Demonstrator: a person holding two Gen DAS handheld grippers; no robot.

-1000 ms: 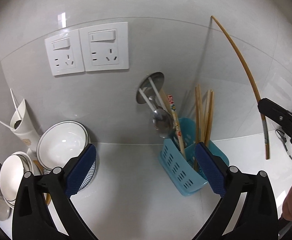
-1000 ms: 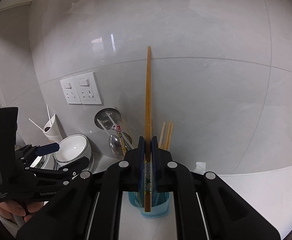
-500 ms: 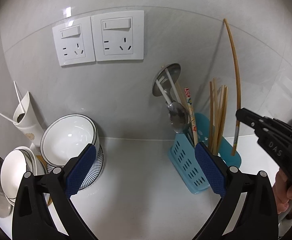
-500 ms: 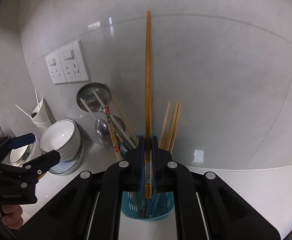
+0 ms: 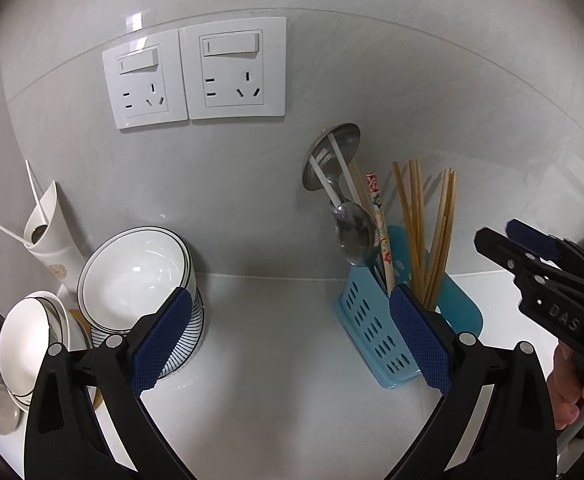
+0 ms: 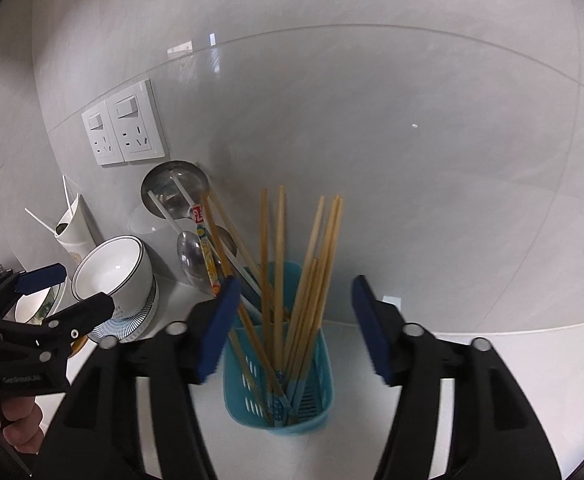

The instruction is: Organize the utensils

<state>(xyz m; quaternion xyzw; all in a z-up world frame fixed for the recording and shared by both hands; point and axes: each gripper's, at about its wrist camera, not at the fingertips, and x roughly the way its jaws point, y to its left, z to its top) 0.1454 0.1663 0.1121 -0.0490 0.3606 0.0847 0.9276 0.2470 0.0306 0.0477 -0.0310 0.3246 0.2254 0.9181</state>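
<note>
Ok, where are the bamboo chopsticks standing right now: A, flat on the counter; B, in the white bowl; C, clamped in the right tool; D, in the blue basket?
D: the bamboo chopsticks stand upright inside the blue basket, and the right tool is open around them with its pads clear of the sticks.

**Legible markings**

You can read "DAS" in raised letters on the black body of the right gripper (image 5: 532,248). The left gripper (image 6: 71,286) carries small pale lettering, too blurred to make out. The bowl's (image 6: 109,276) side lettering is partly hidden.
</note>
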